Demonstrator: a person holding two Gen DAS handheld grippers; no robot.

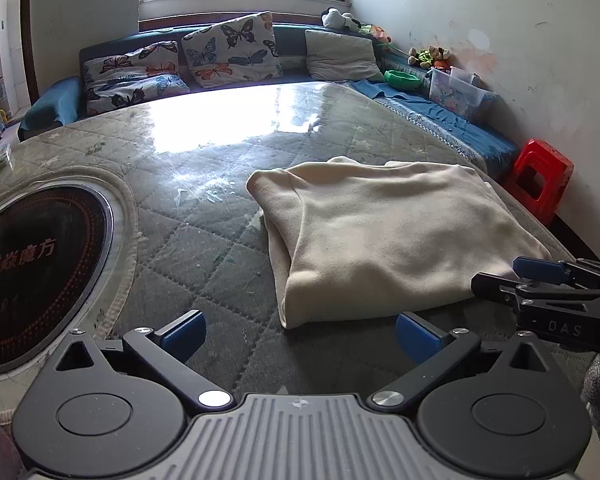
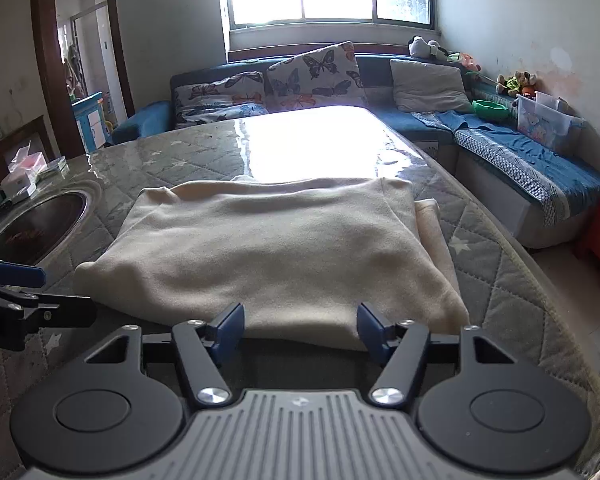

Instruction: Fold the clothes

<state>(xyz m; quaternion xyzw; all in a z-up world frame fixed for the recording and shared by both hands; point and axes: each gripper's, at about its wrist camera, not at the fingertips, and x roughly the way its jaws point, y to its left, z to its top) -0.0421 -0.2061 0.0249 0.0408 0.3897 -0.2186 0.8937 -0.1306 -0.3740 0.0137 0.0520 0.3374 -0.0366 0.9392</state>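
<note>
A cream garment (image 1: 388, 236) lies folded into a rough rectangle on the quilted table cover (image 1: 204, 256); it also shows in the right wrist view (image 2: 268, 256). My left gripper (image 1: 300, 332) is open and empty, just short of the garment's near left corner. My right gripper (image 2: 300, 326) is open, its blue pads on either side of the garment's near edge, nothing held. The right gripper shows in the left wrist view (image 1: 512, 276) at the garment's near right corner. The left gripper shows at the left edge of the right wrist view (image 2: 28, 292).
A round black induction hob (image 1: 36, 268) is set into the table at the left. A blue sofa with butterfly pillows (image 1: 232, 50) runs along the back. A red plastic stool (image 1: 540, 180) stands at the right. Small boxes (image 2: 24, 176) lie at the table's far left.
</note>
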